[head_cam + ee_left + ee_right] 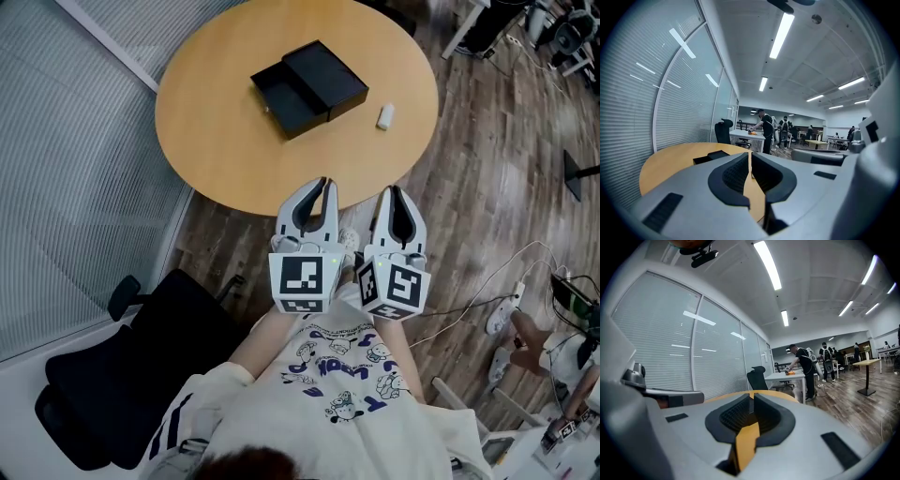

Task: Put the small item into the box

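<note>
The round table (216, 131) carries everything, and by the look of it no step of the task is done yet. The black box (291, 98) lies open near its middle, apparently empty. The left tool (324, 183) and right tool (394, 191) hang short of the table's near edge, jaws pressed together, holding nothing. The small item (385, 116) lies just right of the box, not yet picked up or put in.

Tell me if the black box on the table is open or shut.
Open: the black box shows its hollow inside, lid laid alongside; the small white item lies outside it.
</note>
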A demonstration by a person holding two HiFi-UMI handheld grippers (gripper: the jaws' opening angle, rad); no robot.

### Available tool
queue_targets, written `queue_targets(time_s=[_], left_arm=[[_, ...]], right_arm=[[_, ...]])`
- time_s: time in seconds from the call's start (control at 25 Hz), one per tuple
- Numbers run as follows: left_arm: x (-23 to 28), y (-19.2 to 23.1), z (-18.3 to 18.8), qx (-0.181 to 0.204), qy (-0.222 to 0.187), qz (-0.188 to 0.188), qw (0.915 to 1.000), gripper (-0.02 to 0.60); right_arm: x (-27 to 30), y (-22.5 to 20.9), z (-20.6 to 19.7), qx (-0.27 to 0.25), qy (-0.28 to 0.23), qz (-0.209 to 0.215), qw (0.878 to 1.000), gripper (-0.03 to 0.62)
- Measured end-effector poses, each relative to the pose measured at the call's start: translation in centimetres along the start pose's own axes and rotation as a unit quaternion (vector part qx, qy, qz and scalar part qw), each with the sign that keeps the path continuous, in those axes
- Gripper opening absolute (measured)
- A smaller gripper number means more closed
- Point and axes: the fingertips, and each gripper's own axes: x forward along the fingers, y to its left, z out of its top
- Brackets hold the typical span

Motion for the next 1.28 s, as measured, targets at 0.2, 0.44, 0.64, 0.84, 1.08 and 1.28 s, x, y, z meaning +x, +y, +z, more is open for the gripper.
queue_targets(time_s=[0.2, 0.44, 0.64, 0.84, 1.08, 1.28], left_arm=[[4.5, -0.7, 0.8, -0.002, 0.006, 0.007, 1.0, 0.032], [10.1, -1.8, 1.6, -0.004, 0.009, 0.013, 0.9999, 0.032], [14.3, -2.4, 1.5, -0.008, 0.014, 0.022, 0.9996, 0.032], [16.8, -2.8, 0.9, -0.013, 0.029, 0.03, 0.9991, 0.032], [19.0, -2.9, -0.3, -0.015, 0.051, 0.029, 0.9982, 0.032], [20.5, -2.5, -1.4, -0.016, 0.074, 0.027, 0.9968, 0.032]], right_arm=[[3.8, -2.7, 1.4, -0.002, 0.001, 0.008, 1.0, 0.046], [8.4, -6.1, 2.3, -0.001, 0.005, 0.017, 1.0, 0.046], [11.8, -8.9, 2.5, -0.002, 0.012, 0.026, 1.0, 0.046], [13.7, -10.6, 2.1, -0.002, 0.025, 0.03, 0.999, 0.046], [15.6, -12.1, 0.8, 0.004, 0.046, 0.021, 0.999, 0.046], [16.7, -12.6, 0.1, 0.007, 0.06, 0.013, 0.998, 0.046]])
